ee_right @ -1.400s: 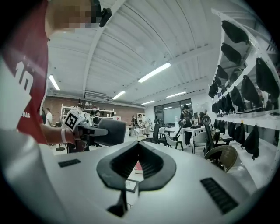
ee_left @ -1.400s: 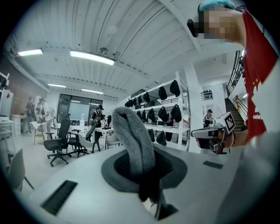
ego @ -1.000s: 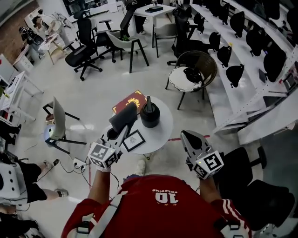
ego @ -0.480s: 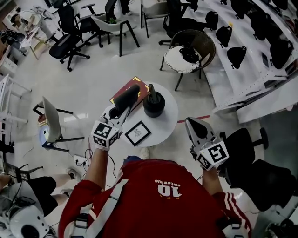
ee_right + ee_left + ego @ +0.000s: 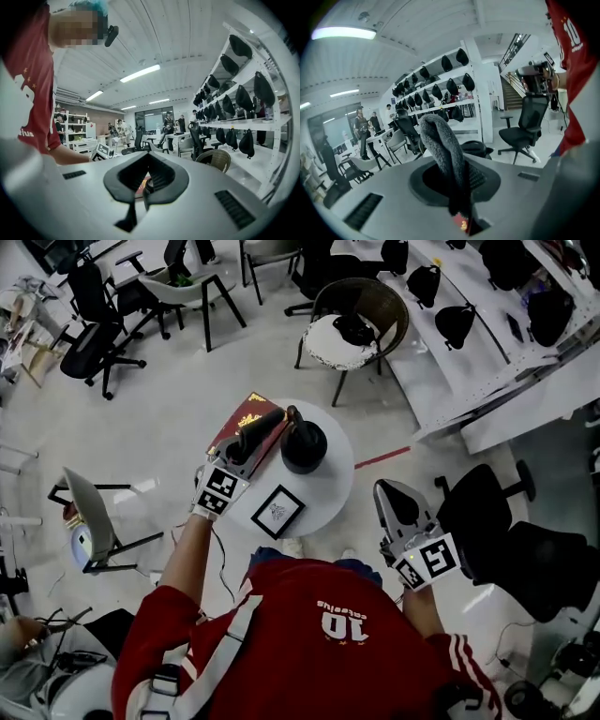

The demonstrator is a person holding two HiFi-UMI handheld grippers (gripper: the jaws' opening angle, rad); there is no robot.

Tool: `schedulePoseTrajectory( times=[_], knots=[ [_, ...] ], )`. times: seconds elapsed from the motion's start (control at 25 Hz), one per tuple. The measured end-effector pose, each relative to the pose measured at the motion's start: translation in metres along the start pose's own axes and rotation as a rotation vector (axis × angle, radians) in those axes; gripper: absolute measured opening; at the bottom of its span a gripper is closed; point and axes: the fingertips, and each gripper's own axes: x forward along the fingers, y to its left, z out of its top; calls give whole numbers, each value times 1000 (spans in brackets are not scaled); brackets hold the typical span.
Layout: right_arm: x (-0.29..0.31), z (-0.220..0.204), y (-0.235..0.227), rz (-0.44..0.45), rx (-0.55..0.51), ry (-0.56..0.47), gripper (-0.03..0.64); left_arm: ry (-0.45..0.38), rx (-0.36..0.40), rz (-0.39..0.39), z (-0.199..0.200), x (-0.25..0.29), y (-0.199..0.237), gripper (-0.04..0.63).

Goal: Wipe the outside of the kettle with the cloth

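Left gripper [image 5: 246, 442] — fingers clamped on the cloth [image 5: 265, 421] — hovers just left of the kettle [image 5: 303, 444], near the worktop's [image 5: 328, 491] far edge; right gripper [image 5: 392, 501], fingers together, lies farther off.

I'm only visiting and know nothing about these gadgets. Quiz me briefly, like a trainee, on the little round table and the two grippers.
1. True or false: the left gripper is clamped on a grey cloth.
2. The black kettle stands on: A) the floor, B) the round white table, C) a chair.
3. Fill in: the right gripper, held off to the side of the table, holds ____.

Key: 1 true; 2 B; 3 nothing, its jaws are together and empty.
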Motion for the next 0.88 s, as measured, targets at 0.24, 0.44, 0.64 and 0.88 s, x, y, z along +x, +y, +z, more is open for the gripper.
schedulePoseTrajectory(
  times=[0.24,0.44,0.64,0.88],
  knots=[
    [-12,-6,1,-76,32,15,15,104,58,-77,-44,38,-4,48],
    [-8,-6,8,-94,43,21,15,172,76,-109,-73,64,-7,48],
    [-5,-7,21,-80,22,47,15,199,47,-124,-87,84,-7,48],
    [-7,-14,27,-77,26,71,15,224,46,-135,-91,102,-14,48]
  ],
)
